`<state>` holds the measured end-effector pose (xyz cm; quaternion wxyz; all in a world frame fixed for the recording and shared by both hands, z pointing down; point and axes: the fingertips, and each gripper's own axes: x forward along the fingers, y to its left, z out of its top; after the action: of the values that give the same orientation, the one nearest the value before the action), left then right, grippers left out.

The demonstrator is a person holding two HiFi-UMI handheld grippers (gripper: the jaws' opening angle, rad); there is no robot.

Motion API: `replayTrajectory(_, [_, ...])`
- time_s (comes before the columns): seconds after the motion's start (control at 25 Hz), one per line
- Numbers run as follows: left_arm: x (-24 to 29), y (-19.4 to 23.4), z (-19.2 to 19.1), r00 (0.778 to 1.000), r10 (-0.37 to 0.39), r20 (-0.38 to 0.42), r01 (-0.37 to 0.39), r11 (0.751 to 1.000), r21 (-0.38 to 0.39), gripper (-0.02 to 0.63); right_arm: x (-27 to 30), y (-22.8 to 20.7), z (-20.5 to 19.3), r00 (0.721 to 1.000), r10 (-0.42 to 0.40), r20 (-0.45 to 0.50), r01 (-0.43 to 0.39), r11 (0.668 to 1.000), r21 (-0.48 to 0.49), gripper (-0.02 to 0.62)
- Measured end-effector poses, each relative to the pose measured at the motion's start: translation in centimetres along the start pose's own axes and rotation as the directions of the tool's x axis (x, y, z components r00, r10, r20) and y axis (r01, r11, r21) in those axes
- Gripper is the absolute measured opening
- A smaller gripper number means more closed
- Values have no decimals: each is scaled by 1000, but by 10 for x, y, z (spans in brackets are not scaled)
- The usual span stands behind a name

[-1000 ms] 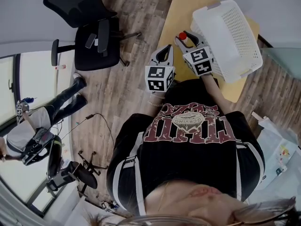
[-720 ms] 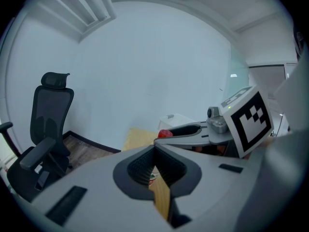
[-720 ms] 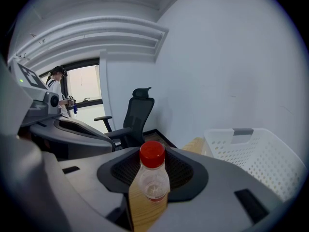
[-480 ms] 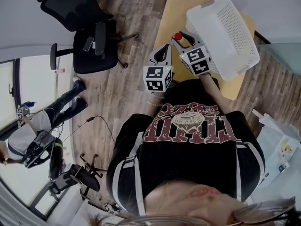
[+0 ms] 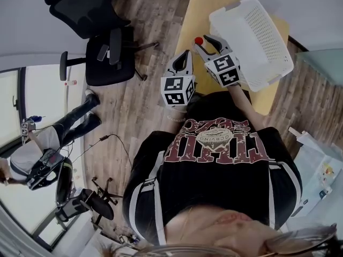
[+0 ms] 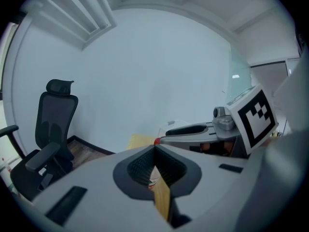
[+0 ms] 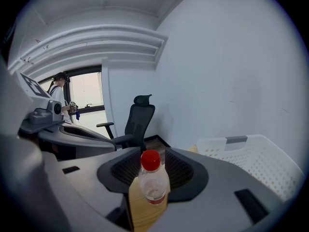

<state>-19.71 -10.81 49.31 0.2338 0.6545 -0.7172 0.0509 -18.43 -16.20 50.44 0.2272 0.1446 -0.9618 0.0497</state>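
My right gripper (image 5: 206,42) has tipped up a little. In its own view the white basket (image 7: 251,158) and the office chair (image 7: 140,117) now sit lower than before, and the bottle (image 7: 153,180) between the jaws shows lower too. In the left gripper view, the bottle's red cap (image 6: 157,140) has slid left and is mostly hidden behind the right gripper.

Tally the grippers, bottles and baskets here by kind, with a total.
Grippers: 2, the left gripper and the right gripper
Red-capped clear bottle: 1
White perforated basket: 1
Total: 4
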Motion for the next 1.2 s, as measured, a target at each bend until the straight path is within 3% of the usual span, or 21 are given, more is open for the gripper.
replayTrajectory(0.6, [2,-10,12,1000,5,28,-5,1000,15,48,-18,-6,12,999,2,42,-3,1000,7,167])
replayTrajectory(1.2, [20,-50,28,995,-90,41,88,994,61,48,-49,-38,17,994,-69,88,63,996,68,167])
